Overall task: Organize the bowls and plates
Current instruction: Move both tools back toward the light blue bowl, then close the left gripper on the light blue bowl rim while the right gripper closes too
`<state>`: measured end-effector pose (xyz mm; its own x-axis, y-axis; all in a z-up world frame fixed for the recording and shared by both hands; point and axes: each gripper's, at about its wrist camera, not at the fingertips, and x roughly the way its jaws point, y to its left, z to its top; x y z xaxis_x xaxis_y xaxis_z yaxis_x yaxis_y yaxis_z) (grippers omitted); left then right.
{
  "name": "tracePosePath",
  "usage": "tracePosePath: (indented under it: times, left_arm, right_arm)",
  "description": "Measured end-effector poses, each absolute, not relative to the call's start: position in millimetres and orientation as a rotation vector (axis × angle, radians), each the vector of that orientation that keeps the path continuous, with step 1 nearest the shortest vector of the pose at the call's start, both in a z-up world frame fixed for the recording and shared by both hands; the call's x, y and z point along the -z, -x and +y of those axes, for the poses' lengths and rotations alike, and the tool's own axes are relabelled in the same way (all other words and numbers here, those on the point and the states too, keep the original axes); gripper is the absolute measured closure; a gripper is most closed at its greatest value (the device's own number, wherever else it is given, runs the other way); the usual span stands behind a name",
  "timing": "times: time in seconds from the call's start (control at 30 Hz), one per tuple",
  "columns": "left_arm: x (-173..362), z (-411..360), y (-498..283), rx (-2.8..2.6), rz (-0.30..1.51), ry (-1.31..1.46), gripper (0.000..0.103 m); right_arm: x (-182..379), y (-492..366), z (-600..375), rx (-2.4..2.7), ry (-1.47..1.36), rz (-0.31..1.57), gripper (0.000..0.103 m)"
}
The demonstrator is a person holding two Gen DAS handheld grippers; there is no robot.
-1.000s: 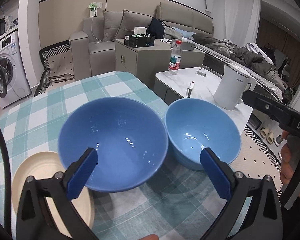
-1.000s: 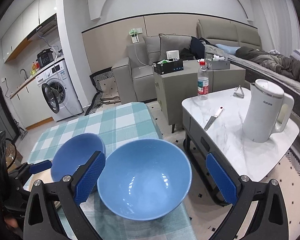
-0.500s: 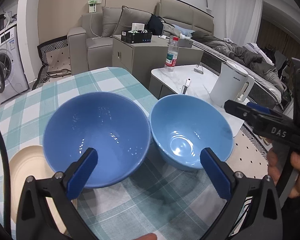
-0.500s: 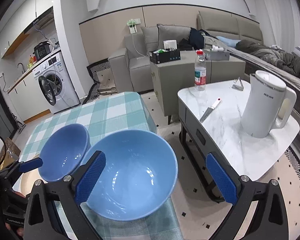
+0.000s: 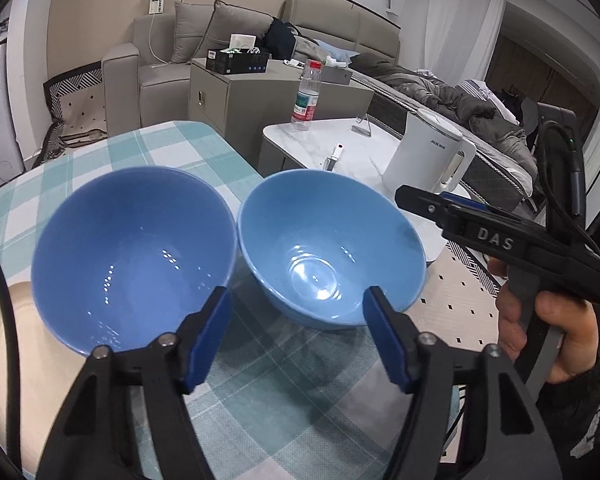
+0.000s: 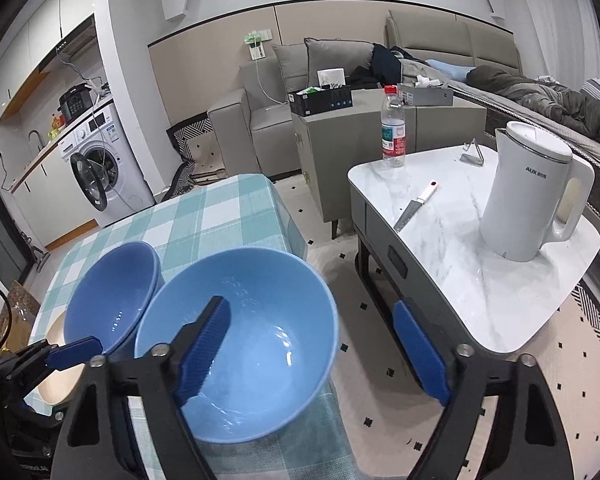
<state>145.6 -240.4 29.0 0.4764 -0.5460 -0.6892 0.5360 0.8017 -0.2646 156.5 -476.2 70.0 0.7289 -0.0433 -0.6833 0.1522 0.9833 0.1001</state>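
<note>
Two glossy blue bowls, rims touching, on a checked tabletop (image 5: 284, 400). The left gripper (image 5: 296, 330) has just been narrowing its half-open jaws, which grip nothing: the darker bowl (image 5: 132, 256) lies beyond its left jaw. The right gripper's (image 6: 320, 344) jaws, likewise closing, straddle the lighter bowl's (image 6: 260, 320) near wall. Only the left view shows a hand (image 5: 552, 332); both show a cream plate (image 5: 8, 340).

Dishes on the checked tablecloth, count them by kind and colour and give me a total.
Blue bowls: 2, the left blue bowl and the right blue bowl.
Cream plates: 1, the cream plate, partly under the left blue bowl.
Total: 3 dishes.
</note>
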Motion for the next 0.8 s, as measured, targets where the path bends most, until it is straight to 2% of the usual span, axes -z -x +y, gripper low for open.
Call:
tracePosePath:
  times: [0.33, 0.47, 0.8]
  left_arm:
    - [-21.3, -249.2, -145.8, 0.654, 0.897, 0.075, 0.04]
    - [-18.5, -253.1, -151.9, 0.626, 0.904, 0.097, 0.04]
    - [-11.4, -257.2, -169.4, 0.596, 0.927, 0.159, 0.04]
  right_arm:
    - [-57.7, -161.5, -486.8, 0.129, -0.166, 0.769, 0.028]
    - [-53.6, -163.1, -486.5, 0.122, -0.16, 0.78, 0.033]
    - [-43.7, -167.3, -481.2, 0.099, -0.126, 0.795, 0.036]
